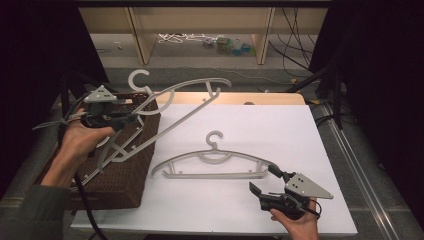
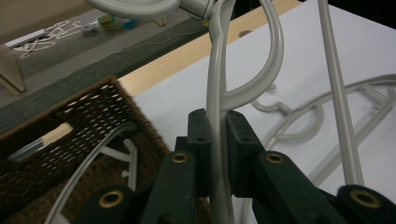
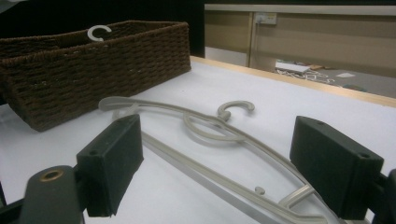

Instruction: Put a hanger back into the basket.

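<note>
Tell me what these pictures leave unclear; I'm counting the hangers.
- Basket contents: high view, the left gripper and lifted hanger cover them; left gripper view crops the hanger inside.
- Floor clutter: high view, too small.
- Flat hanger end: right gripper view, behind a jaw.

Wicker basket [image 1: 131,165] blocks the left; flat hanger [image 1: 215,162] lies mid-table.
</note>
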{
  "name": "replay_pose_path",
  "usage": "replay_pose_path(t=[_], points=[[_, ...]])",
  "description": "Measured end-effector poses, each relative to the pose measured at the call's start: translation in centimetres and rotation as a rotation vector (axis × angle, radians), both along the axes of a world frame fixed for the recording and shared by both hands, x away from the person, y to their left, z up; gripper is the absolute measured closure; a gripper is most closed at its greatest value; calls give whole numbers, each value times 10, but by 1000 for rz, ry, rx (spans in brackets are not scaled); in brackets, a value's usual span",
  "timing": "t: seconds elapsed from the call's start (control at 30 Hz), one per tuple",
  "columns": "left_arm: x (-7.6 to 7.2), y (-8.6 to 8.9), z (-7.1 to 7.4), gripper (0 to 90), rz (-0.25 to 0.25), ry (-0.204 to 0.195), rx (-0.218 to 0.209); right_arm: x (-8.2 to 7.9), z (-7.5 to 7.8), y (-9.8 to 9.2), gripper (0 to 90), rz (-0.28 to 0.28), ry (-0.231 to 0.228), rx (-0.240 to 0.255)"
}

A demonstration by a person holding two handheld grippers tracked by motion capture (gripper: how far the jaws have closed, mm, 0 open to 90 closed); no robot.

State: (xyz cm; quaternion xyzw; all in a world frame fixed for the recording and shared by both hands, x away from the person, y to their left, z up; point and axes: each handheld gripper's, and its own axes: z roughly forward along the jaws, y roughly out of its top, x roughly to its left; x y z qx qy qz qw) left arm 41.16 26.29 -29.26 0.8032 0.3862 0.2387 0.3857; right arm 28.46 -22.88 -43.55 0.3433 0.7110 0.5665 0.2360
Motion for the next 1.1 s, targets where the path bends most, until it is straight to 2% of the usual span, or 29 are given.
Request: replay_pose_path(t=[0.07,0.13,0.2,0.23,0.27,0.3,0.33,0.37,0.47,0.5,0.6,0.67,0.8,0.83,0.87,0.9,0.93,0.97,1.1], points=[[1,11,-1,815,17,9,-6,0,0,0,181,-1,-1,-3],[2,20,-4,815,57,3,-40,0,-1,0,181,6,4,1],[3,31,-5,815,84,8,-22,0,0,0,181,4,1,2],[3,35,-7,815,106,7,-37,0,0,0,181,-2,0,-2],[3,41,-8,814,110,9,-26,0,0,0,181,5,2,3],[3,44,-11,815,130,11,-38,0,-1,0,181,4,3,0],[3,50,-12,815,134,14,-22,0,-1,0,181,3,5,1],[3,53,-15,815,158,8,-33,0,0,0,181,3,4,2],[2,66,-20,815,172,12,-17,1,-1,1,181,12,6,8],[1,70,-22,815,186,13,-29,1,-2,1,181,12,6,15],[2,83,-30,815,224,19,-29,1,-1,1,181,9,5,11],[2,90,-32,815,226,37,1,0,-1,0,181,6,8,0],[2,100,-40,815,263,25,-23,1,0,0,180,9,14,3],[1,103,-40,815,252,29,0,1,-1,0,180,3,10,4],[1,106,-40,815,255,29,2,1,-1,0,180,1,11,3],[0,106,-41,815,274,19,-18,0,0,0,180,3,17,-5],[-1,110,-40,815,262,23,8,0,0,0,180,4,10,2],[-2,112,-41,815,263,18,10,1,0,0,180,4,10,2],[-4,117,-45,815,286,-8,-10,0,0,0,180,3,16,-4]])
